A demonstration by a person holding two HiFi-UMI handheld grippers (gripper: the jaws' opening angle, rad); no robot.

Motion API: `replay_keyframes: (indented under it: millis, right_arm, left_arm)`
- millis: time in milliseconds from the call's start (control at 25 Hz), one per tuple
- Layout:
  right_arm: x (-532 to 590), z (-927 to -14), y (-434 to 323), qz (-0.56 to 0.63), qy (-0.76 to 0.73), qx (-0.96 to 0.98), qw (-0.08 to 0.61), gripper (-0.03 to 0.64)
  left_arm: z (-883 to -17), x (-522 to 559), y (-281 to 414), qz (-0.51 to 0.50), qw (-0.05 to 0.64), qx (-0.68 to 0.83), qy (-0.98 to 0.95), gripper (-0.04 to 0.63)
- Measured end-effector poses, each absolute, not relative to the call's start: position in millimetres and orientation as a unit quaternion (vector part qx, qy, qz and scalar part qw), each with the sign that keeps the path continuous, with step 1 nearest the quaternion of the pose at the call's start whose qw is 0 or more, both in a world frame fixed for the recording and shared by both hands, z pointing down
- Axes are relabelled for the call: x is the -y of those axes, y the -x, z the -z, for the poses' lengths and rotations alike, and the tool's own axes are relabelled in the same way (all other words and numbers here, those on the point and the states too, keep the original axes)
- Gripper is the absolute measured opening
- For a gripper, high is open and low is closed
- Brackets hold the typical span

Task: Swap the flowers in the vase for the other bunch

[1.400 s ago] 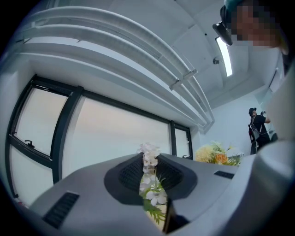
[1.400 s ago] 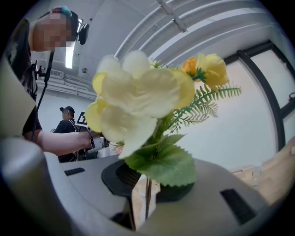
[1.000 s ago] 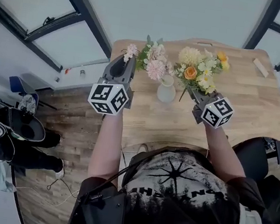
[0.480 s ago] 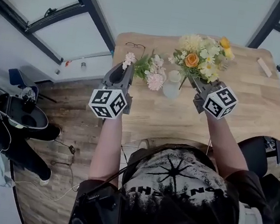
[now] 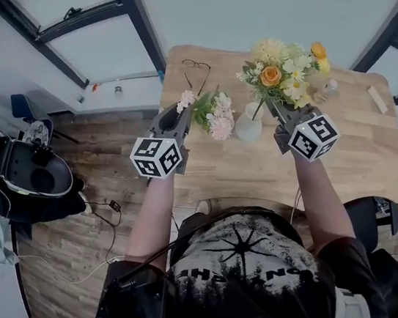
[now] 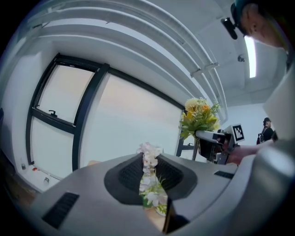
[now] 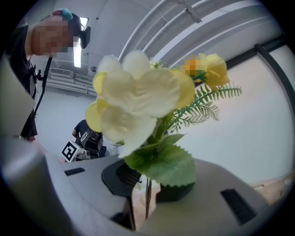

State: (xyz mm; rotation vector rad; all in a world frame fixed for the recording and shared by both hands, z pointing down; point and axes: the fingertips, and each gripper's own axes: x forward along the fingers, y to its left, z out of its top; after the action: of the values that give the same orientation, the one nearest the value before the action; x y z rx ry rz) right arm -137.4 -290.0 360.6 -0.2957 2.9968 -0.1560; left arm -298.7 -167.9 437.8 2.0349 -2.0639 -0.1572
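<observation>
Two clamped bunches: your left gripper (image 5: 183, 112) has drawn the pink bunch (image 5: 216, 116) off the vase (image 5: 248, 129); your right gripper (image 5: 277, 109) brings the yellow bunch (image 5: 280, 73) over it.

The rounded pale wooden table (image 5: 349, 147) has a smooth, matt top with fine grain. On it, the small white vase (image 5: 248, 130) looks smooth and faintly glossy. Left of the vase, the pink and white flower bunch (image 5: 216, 116) has soft, cloth-like matt petals. Over the vase, the yellow and orange flower bunch (image 5: 282, 74) has similar petals, with veined, plastic-looking leaves. The left gripper (image 6: 148, 161) and right gripper (image 7: 144, 182) are matt grey plastic with ribbed dark pads.
</observation>
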Motion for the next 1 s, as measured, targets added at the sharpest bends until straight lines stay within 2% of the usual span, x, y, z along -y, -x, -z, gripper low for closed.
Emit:
replay_keyframes:
  millis: [280,1000]
  right_arm:
    - [290,-359,146,0.033,0.096,-0.993,0.053,0.069]
    - [299,-423,149,0.051,0.09,-0.994,0.032,0.069]
  left_arm:
    - [-455,164,285,0.033,0.136,0.695,-0.705,0.077]
    - [-495,167,269,0.008,0.178,0.683,-0.709,0.077]
